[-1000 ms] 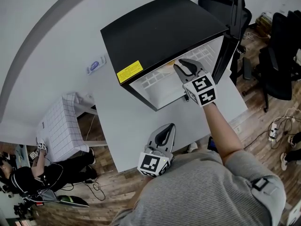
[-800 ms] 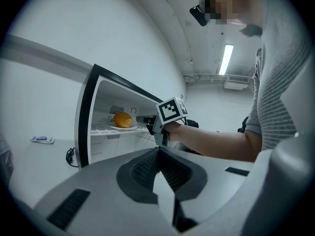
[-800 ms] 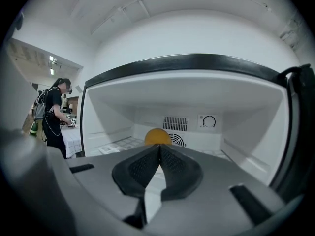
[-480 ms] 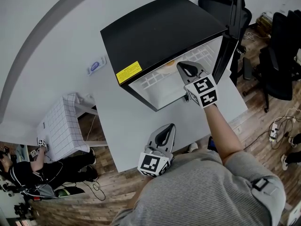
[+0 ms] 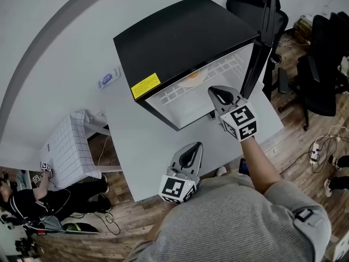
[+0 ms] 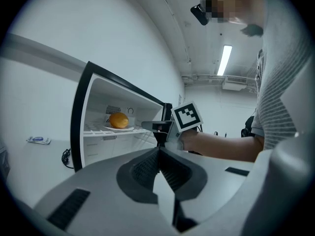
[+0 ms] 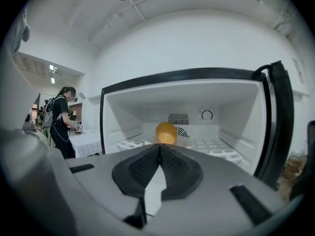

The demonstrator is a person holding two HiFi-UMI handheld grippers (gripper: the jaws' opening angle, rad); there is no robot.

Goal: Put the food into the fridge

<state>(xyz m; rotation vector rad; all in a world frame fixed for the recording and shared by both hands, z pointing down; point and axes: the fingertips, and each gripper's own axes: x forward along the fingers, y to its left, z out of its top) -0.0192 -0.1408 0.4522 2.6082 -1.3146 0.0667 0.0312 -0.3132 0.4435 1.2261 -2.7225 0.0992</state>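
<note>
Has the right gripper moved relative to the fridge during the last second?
Yes. The right gripper has drawn back out of the fridge opening toward the person; its tips are now in front of it.

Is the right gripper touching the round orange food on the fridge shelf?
Apart. The head view shows the right gripper, jaws shut, short of the round orange food, bare white wire shelf between them.

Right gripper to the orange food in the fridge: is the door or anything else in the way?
Nothing visible. The fridge door stands open at the right; the right gripper, jaws shut and empty, faces the opening. The orange food sits on a plate on the shelf, nothing in front of it.
</note>
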